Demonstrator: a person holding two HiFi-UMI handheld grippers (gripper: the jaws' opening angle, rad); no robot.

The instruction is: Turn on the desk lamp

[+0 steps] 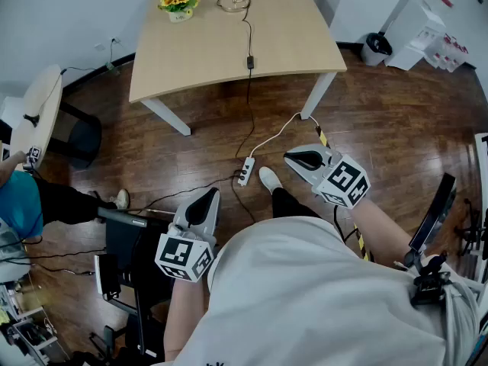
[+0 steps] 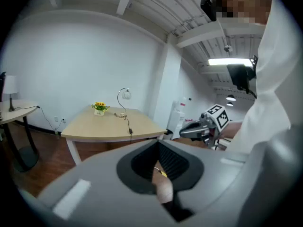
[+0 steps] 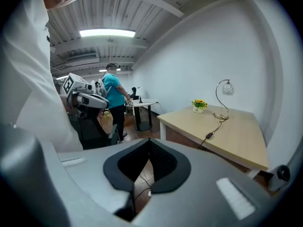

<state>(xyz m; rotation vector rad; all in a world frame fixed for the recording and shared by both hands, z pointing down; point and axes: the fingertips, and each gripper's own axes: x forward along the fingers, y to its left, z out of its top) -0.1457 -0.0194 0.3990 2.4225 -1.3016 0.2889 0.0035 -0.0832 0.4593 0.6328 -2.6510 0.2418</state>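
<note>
The desk lamp's round base (image 1: 233, 2) stands at the far edge of a light wooden table (image 1: 198, 59). Its thin curved neck and small head (image 2: 125, 95) show in the left gripper view, and the lamp (image 3: 226, 90) also shows in the right gripper view. A black cord with an inline switch (image 1: 249, 62) runs off the table down to a white power strip (image 1: 245, 171) on the floor. My left gripper (image 1: 204, 201) and right gripper (image 1: 299, 158) are held low in front of the body, well short of the table. Both are shut on nothing.
A pot of yellow flowers (image 1: 178, 4) stands near the lamp. A round side table (image 1: 36, 113) and a person in a teal shirt (image 1: 19, 200) are at the left. A black chair (image 1: 122, 250) is beside me. A bin (image 1: 375, 48) stands at the far right.
</note>
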